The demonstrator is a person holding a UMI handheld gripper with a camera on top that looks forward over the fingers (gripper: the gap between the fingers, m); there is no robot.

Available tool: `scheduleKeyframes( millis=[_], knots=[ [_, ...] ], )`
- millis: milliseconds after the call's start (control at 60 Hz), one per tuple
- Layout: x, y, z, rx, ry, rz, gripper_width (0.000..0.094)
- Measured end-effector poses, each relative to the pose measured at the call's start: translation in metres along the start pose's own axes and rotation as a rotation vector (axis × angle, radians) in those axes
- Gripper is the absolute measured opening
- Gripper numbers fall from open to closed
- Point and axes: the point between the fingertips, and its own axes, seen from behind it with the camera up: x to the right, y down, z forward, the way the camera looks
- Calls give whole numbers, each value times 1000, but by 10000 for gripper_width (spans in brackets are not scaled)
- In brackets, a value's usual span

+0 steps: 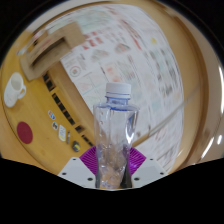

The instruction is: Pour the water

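Note:
A clear plastic water bottle (114, 130) with a white cap (118, 93) stands upright between my gripper's fingers. My gripper (112, 165) is shut on the bottle's lower body, with the purple pads (90, 160) pressing on both sides. The bottle rises up from the fingers and hides what is straight ahead of them. A white cup (14, 91) stands on the wooden table to the far left, well away from the bottle.
The wooden table (40, 130) stretches left and below. A slatted wooden box (45, 58) lies beyond the cup. Several small items sit along a ledge (62, 128) left of the bottle. A wall with printed papers (120, 45) stands behind.

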Motion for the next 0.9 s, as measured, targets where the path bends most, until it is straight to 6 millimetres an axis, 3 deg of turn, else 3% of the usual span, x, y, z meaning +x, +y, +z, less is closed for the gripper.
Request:
scheduleKeyframes(
  millis=[67, 133, 217, 300, 450, 550, 767, 900],
  knots=[
    [-2, -52, 13, 77, 36, -212, 345],
    [-19, -100, 23, 156, 56, -435, 345],
    [-59, -147, 28, 258, 41, -713, 344],
    [-110, -176, 32, 345, 9, -941, 344],
    [-176, -184, 37, 406, -64, -1221, 345],
    [-197, -192, 34, 432, -72, -1311, 344],
    [-204, -195, 34, 421, -95, -1288, 343],
    [-182, -204, 32, 418, -102, -1154, 345]
  ],
)
